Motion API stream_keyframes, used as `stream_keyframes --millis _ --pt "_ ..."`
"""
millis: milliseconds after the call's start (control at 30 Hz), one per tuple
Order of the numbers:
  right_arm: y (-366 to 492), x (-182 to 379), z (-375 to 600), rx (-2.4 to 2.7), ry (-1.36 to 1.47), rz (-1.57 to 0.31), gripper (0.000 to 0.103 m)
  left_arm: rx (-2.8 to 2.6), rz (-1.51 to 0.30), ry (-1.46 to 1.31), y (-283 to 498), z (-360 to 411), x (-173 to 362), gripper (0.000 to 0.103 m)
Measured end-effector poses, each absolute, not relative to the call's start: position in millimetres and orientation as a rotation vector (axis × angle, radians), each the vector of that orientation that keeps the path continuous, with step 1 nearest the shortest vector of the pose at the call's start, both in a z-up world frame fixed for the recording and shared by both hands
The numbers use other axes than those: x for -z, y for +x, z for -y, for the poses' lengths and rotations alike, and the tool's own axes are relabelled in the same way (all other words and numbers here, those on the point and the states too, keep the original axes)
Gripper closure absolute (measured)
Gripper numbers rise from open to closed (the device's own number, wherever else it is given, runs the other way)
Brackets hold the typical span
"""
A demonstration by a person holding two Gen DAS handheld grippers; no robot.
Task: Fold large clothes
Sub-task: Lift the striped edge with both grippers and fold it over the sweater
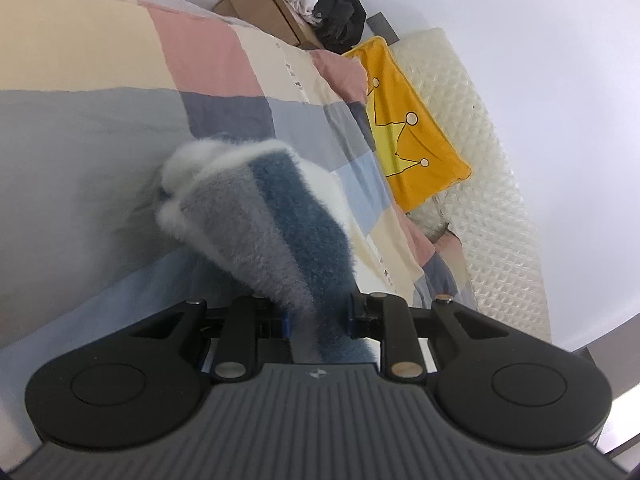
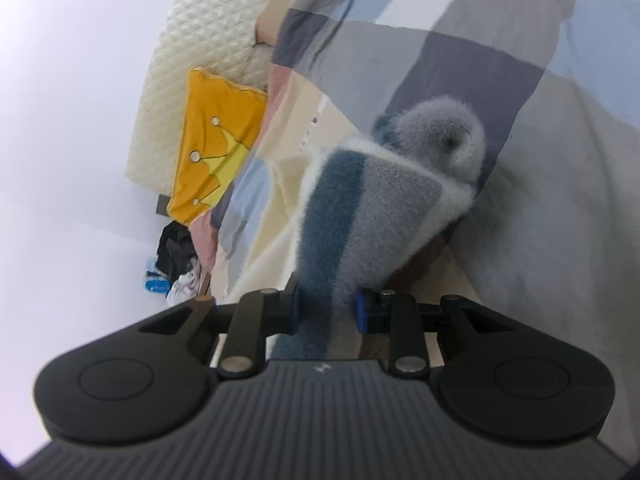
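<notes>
Both grippers (image 1: 318, 316) (image 2: 327, 306) pinch fuzzy blue-grey striped knit garment (image 1: 272, 216) over patchwork quilt (image 1: 120, 120).

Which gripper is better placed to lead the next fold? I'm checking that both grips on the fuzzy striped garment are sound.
Neither clearly. The left gripper and the right gripper each pinch the fuzzy striped garment above the patchwork quilt. Likely both should move together.

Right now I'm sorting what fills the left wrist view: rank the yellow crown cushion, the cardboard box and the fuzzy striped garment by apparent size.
1. fuzzy striped garment, though it is nearest the camera, so its lead is unsure.
2. yellow crown cushion.
3. cardboard box, far off and partly hidden by clothes.
</notes>
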State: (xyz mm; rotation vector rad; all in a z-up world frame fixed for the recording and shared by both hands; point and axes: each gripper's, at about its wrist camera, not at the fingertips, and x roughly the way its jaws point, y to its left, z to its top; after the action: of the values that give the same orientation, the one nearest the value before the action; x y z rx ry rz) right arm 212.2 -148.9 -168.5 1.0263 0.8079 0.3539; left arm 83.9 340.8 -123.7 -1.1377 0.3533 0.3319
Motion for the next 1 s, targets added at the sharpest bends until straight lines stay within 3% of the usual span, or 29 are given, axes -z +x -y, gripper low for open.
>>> stream_keyframes --millis 533,1000 --pt "116.6 119.9 205.6 -0.334 0.963 -0.912 0.074 -0.322 -0.376 -1.141 -59.5 -278.9 83.9 0.076" --pt "197.3 124.5 172.8 -0.211 1.087 -0.992 0.070 -0.370 -0.455 -1.258 39.5 -332.1 80.5 0.075"
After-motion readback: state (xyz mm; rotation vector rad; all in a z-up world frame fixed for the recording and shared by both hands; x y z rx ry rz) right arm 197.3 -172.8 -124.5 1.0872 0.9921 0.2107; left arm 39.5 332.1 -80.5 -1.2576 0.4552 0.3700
